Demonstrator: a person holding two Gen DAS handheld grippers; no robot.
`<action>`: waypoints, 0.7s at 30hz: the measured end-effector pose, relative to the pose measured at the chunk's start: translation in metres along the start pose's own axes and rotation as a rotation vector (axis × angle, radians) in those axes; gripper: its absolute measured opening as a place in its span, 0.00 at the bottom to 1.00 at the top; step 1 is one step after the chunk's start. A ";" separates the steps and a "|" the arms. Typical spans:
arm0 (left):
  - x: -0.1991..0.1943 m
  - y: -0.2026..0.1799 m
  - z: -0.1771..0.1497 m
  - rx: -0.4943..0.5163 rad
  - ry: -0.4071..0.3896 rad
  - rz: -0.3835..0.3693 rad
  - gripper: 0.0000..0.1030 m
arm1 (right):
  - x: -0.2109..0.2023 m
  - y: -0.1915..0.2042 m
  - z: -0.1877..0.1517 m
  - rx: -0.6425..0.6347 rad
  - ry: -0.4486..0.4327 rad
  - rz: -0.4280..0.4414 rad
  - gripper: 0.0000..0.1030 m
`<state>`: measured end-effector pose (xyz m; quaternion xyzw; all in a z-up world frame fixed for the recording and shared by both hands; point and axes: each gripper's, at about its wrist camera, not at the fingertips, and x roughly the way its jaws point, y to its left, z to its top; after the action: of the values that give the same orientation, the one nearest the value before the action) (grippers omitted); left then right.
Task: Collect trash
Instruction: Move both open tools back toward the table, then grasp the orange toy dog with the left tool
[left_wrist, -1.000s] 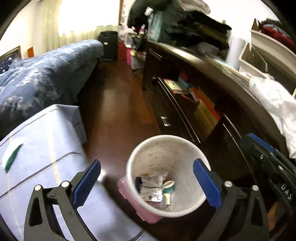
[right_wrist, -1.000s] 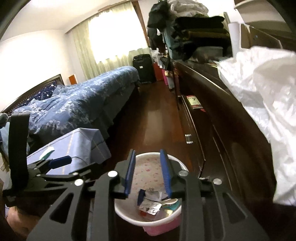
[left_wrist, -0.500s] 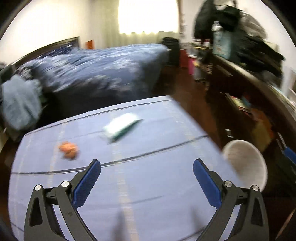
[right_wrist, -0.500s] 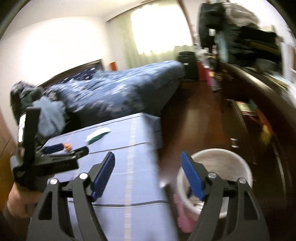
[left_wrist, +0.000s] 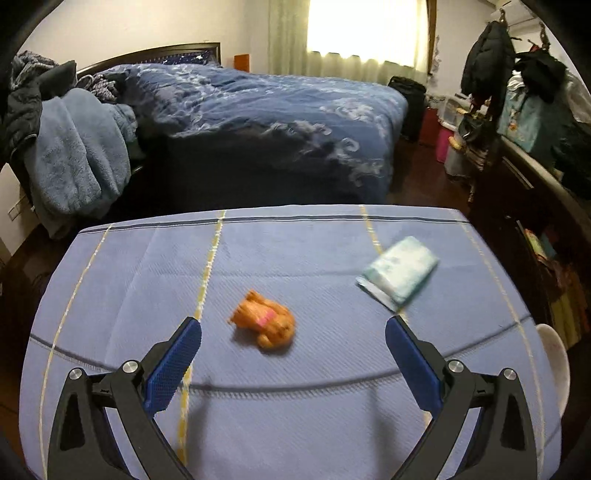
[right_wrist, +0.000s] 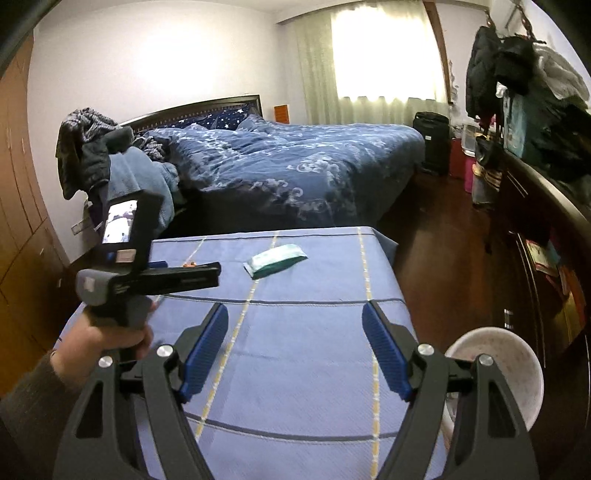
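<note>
The bed (left_wrist: 266, 122), covered by a dark blue patterned quilt, fills the far half of both views, with a heap of blue blankets and dark clothing (left_wrist: 74, 147) at its headboard end. In front of it stands a table under a light blue cloth (left_wrist: 295, 406) crossed by dark and yellow stripes. A dark wooden cabinet (right_wrist: 546, 236) runs along the right-hand side, with clothes and bags piled on top. The white waste bin (right_wrist: 495, 373) stands on the floor beside the table's right edge; in the right wrist view its open mouth shows just right of the right gripper, and in the left wrist view only part of its rim is visible at the right margin. The left gripper (left_wrist: 293, 349) is above the near part of the cloth with its jaws spread wide and nothing gripped. The right gripper (right_wrist: 295, 347) is likewise over the cloth, its jaws wide apart and empty, having opened within the last second. In the right wrist view a hand (right_wrist: 107, 336) in a brown sleeve holds the left tool at the left side. A flat white-and-green packet (left_wrist: 399, 273) lies on the cloth toward the far right. A small orange crumpled item (left_wrist: 264, 323) lies on the cloth ahead of the left gripper, between the lines of its two fingers, blurred and untouched.
</note>
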<state>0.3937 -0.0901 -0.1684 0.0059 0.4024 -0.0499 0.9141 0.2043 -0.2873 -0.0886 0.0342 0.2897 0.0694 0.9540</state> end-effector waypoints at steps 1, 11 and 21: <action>0.004 0.002 0.001 -0.004 0.003 0.001 0.96 | 0.001 0.002 0.001 -0.003 0.001 0.002 0.74; 0.036 0.008 0.007 -0.013 0.081 -0.004 0.76 | 0.036 0.009 0.018 -0.010 0.028 0.011 0.74; 0.033 0.016 0.006 0.021 0.066 0.026 0.41 | 0.072 0.020 0.035 0.000 0.058 0.026 0.74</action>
<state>0.4215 -0.0776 -0.1888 0.0222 0.4317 -0.0420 0.9008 0.2811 -0.2571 -0.0968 0.0359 0.3169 0.0830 0.9441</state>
